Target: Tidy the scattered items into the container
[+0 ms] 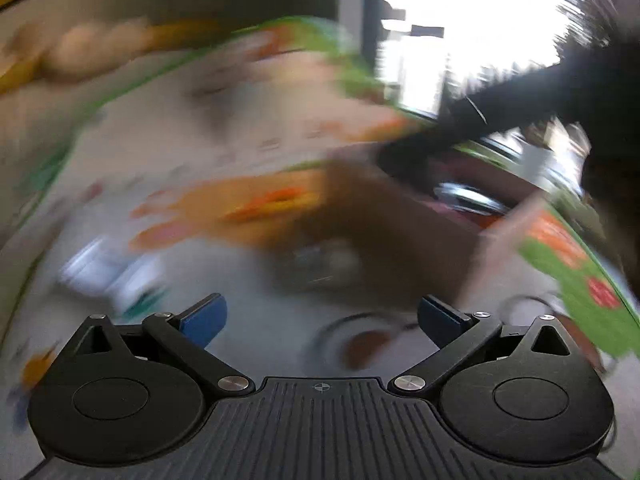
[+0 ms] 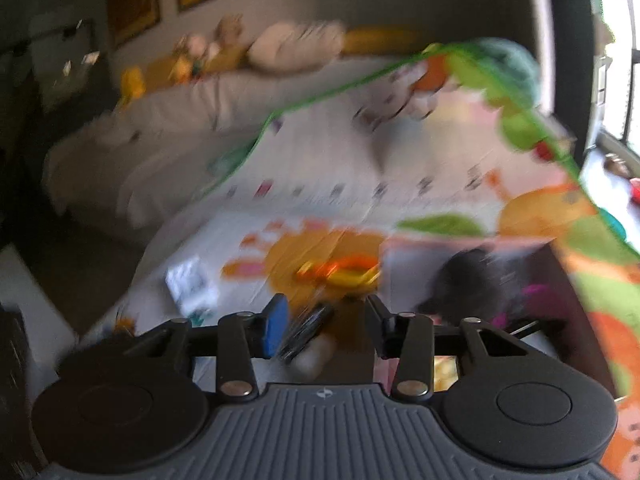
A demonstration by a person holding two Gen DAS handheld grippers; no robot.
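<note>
Both views are smeared by motion. In the left wrist view a brown cardboard box (image 1: 400,232) stands on a colourful play mat (image 1: 240,136). My left gripper (image 1: 322,320) is open wide and holds nothing. It hovers over the mat just before the box and a grey blurred item (image 1: 320,264). In the right wrist view my right gripper (image 2: 326,328) hangs at the box's left wall (image 2: 352,356) with its jaws partly apart. A dark tube-like item with a pale end (image 2: 308,332) lies between them, against the left pad (image 2: 276,328) and clear of the right one.
An orange-yellow toy (image 2: 340,270) and a white-blue pack (image 2: 192,280) lie on the mat (image 2: 340,168) left of the box. A pale bed with cushions (image 2: 160,120) runs behind. A dark sleeve or arm (image 1: 520,108) reaches over the box. A dark ring (image 1: 352,344) lies near my left gripper.
</note>
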